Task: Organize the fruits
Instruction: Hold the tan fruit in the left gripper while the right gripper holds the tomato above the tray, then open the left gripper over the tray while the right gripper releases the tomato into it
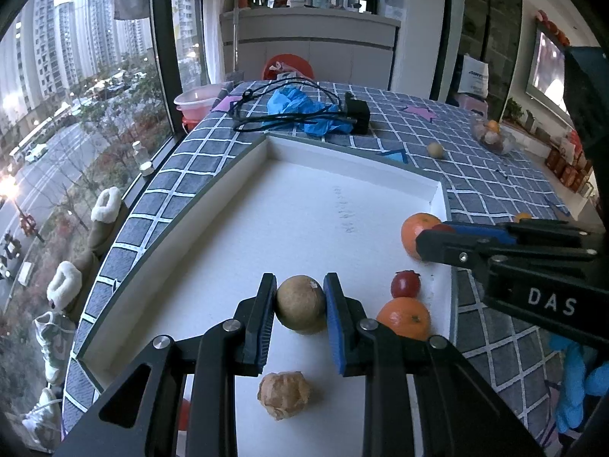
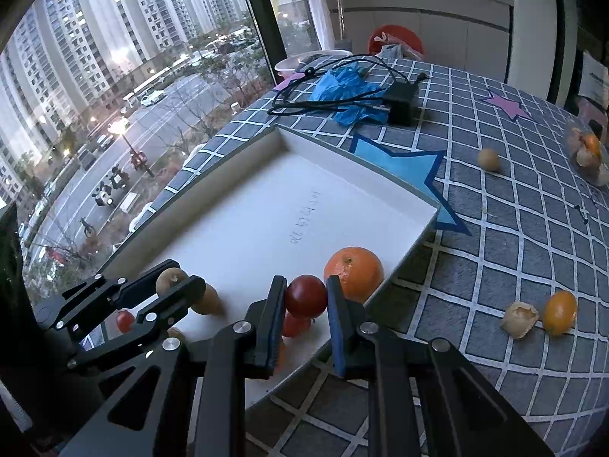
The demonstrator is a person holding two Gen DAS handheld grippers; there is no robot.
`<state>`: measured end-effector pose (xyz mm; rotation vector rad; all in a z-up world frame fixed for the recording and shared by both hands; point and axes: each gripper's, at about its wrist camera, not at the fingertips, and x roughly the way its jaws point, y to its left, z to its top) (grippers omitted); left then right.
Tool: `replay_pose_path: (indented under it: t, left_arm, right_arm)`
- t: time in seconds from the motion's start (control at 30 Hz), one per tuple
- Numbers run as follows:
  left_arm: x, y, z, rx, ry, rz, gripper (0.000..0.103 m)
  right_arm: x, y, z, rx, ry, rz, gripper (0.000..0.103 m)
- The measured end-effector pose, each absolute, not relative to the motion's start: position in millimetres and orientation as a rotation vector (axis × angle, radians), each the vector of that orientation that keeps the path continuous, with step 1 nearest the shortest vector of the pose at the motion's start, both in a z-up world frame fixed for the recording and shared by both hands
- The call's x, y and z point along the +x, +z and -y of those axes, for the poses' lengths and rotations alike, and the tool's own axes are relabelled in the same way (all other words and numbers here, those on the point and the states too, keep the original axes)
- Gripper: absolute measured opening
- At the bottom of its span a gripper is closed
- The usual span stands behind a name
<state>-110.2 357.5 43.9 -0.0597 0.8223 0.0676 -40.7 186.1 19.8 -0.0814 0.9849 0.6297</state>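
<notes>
A white tray lies on the checked tablecloth. My left gripper is shut on a round brown fruit just above the tray floor. A wrinkled brown fruit, a small red fruit and two oranges lie in the tray. My right gripper is shut on a red fruit over the tray's near corner, beside an orange. My left gripper also shows in the right wrist view, holding the brown fruit.
On the cloth outside the tray lie a small brown fruit, an empty peel, a small orange and a bag of fruit. A black cable with charger and a blue glove lie beyond the tray.
</notes>
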Motion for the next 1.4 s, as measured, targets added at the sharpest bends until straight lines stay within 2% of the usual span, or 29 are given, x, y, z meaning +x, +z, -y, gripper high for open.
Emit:
replay_pose_path:
  t: [0.93,1.0,1.03,1.07,1.1,1.13,1.17,1.23,1.4]
  left_arm:
    - [-111,40,-354,-0.049,0.076,-0.841,0.028]
    - [-112,38,-354,-0.043,0.085,-0.842,0.032]
    - [-112,38,-354,-0.038,0.092,-0.846,0.046]
    - [-112,38,-354,-0.035,0.1,-0.844,0.067]
    - [-113,39,-354,-0.035,0.107,-0.835,0.076]
    - [-116,40,-354,-0.035,0.113,-0.818,0.082]
    - [-119,42,-354,-0.032,0.121,-0.801,0.082]
    - [-121,45,-354,-0.026,0.115,-0.794,0.082]
    - [-127,56,-350,-0.039,0.11,-0.779,0.082]
  right_arm:
    - [-48,18,-191,-0.085,0.672,-1.0,0.022]
    - [-49,16,-195,-0.091,0.686,-1.012,0.023]
    - [-48,15,-195,-0.089,0.69,-1.017,0.024]
    - [-48,14,-195,-0.082,0.694,-1.022,0.036]
    - [-47,14,-195,-0.075,0.695,-1.022,0.05]
    - [-47,16,-193,-0.059,0.706,-1.011,0.076]
    - [-48,20,-191,-0.039,0.725,-0.989,0.091]
    - [-52,28,-188,-0.044,0.703,-0.958,0.097]
    - [-58,43,-166,-0.004,0.652,-0.91,0.097]
